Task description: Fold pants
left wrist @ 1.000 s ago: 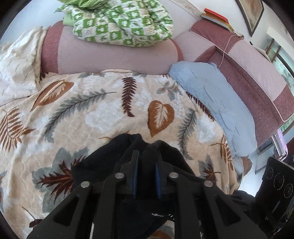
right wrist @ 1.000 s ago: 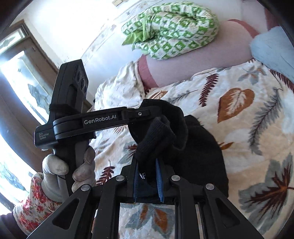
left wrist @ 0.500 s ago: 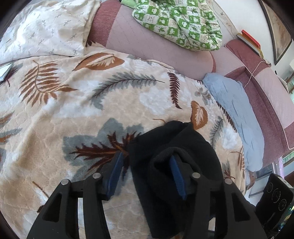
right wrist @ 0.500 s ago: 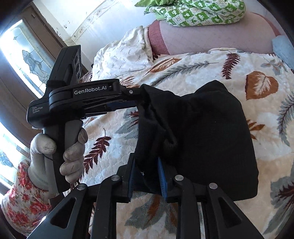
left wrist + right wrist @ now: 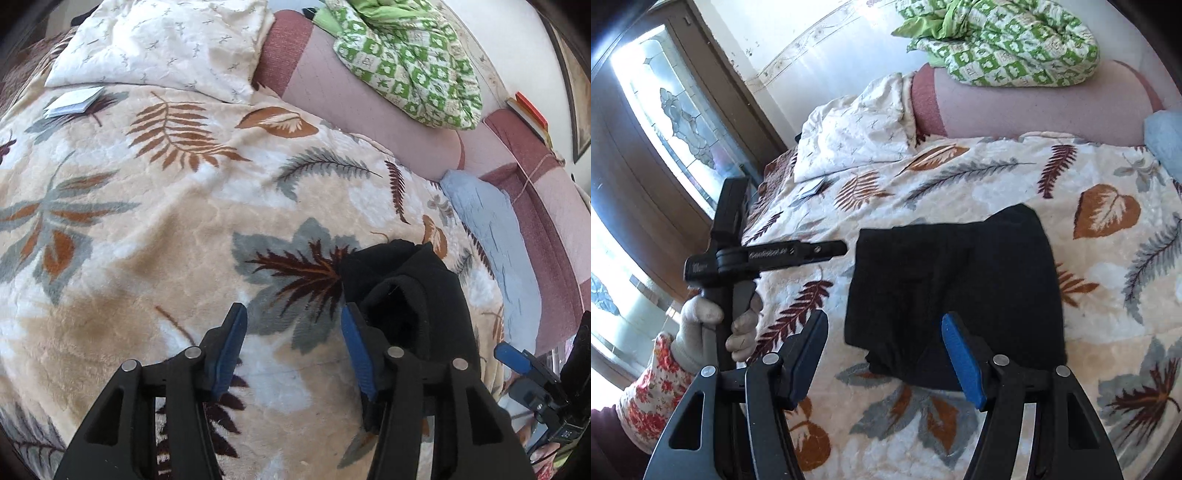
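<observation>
Black pants [image 5: 955, 291] lie in a folded, roughly square bundle on the leaf-print blanket [image 5: 1015, 184], flat, with a thicker rumpled edge on the side nearest the left gripper.

Right gripper [image 5: 886, 354]: jaws spread wide, nothing between them. It hangs just above the near edge of the pants; its blue-padded finger [image 5: 960, 358] overlaps the bundle in view, and contact cannot be told.

Left gripper [image 5: 291, 350]: jaws also spread wide, empty. Only blanket shows between the fingers. In its own view the pants [image 5: 410, 306] sit just beside the right-side finger; touching or not cannot be told. Seen from the right wrist, the left gripper [image 5: 834, 251] is held by a gloved hand [image 5: 716, 328] with a floral sleeve, tip pointing toward the pants and stopping just short of them.

Beyond the pants: pink bolster [image 5: 1034, 103] at the head of the bed, green checked quilt [image 5: 1004, 40] heaped on top of it, white pillow [image 5: 162, 44] beside the bolster, pale blue pillow [image 5: 491, 236] on the other side. A small booklet [image 5: 74, 102] lies on the blanket near the white pillow, well apart from the pants.
</observation>
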`<action>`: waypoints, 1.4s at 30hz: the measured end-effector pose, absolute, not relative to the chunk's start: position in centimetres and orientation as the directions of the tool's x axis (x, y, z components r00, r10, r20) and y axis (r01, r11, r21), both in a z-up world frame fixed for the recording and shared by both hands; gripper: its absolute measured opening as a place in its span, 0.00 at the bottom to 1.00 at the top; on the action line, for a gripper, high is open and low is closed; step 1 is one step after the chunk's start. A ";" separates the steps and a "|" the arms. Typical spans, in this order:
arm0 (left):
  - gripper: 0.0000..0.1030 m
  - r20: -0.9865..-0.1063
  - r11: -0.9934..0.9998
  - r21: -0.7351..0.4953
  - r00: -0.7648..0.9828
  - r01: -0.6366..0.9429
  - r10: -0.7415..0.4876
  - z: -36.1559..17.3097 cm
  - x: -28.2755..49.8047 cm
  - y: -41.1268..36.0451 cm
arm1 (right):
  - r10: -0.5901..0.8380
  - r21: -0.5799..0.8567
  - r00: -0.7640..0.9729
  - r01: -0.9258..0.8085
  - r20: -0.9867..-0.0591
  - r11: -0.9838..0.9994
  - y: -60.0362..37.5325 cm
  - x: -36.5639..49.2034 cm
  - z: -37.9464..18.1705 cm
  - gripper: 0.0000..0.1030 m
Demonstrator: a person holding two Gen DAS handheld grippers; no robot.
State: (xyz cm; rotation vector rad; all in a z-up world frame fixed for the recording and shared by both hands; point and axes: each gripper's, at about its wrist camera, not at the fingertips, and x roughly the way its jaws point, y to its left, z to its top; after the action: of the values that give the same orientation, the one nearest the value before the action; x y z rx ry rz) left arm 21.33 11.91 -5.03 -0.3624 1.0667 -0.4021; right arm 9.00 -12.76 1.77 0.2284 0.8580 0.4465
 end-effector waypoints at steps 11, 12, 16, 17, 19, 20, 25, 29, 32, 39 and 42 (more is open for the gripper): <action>0.52 -0.653 0.759 -0.596 0.393 0.261 -0.648 -1.9 20.3 2.7 | 0.318 0.325 0.602 -0.102 -0.732 0.940 -16.3 11.0 -1.0 0.68; 0.53 -0.671 0.773 -0.584 0.388 0.250 -0.632 -2.5 20.6 2.0 | 0.315 0.322 0.600 -0.100 -0.736 0.941 -16.5 10.9 -1.2 0.68; 0.52 -0.714 0.793 -0.593 0.362 0.141 -0.599 -6.3 21.4 2.1 | 0.317 0.315 0.592 -0.109 -0.741 0.943 -17.0 10.7 -2.3 0.68; 0.52 -0.714 0.788 -0.605 0.359 0.116 -0.601 -7.1 21.5 2.4 | 0.319 0.317 0.588 -0.111 -0.743 0.942 -17.0 10.7 -2.6 0.68; 0.52 -0.710 0.779 -0.620 0.356 0.093 -0.608 -7.9 21.6 3.1 | 0.330 0.326 0.579 -0.115 -0.746 0.938 -16.9 10.9 -3.1 0.68; 0.52 -0.710 0.780 -0.619 0.357 0.092 -0.607 -8.0 21.6 3.3 | 0.329 0.325 0.579 -0.115 -0.746 0.939 -16.8 10.9 -3.2 0.68; 0.52 -0.711 0.790 -0.602 0.371 0.116 -0.597 -6.4 21.0 4.0 | 0.332 0.323 0.581 -0.123 -0.743 0.938 -16.6 10.9 -3.2 0.71; 0.61 -0.675 0.775 -0.624 0.433 0.096 -0.597 -4.5 20.0 6.4 | 0.370 0.377 0.591 -0.118 -0.717 0.919 -17.9 10.7 -2.1 0.72; 0.62 -0.647 0.730 -0.683 0.432 0.038 -0.628 -5.2 19.5 8.5 | 0.383 0.406 0.604 -0.104 -0.699 0.908 -19.4 10.9 -1.4 0.72; 0.62 -0.650 0.698 -0.716 0.366 -0.002 -0.666 -8.3 18.3 7.6 | 0.401 0.458 0.601 -0.064 -0.692 0.886 -22.2 11.9 -1.8 0.73; 0.66 -0.665 0.705 -0.709 0.347 -0.015 -0.661 -9.4 18.3 6.3 | 0.444 0.507 0.587 -0.064 -0.677 0.859 -22.9 12.4 -2.5 0.76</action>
State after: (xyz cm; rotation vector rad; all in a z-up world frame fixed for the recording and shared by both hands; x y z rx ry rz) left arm 18.27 6.32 -9.40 -0.6953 1.1549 -0.4661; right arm 12.39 -22.87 -2.50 0.4625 0.9011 0.3084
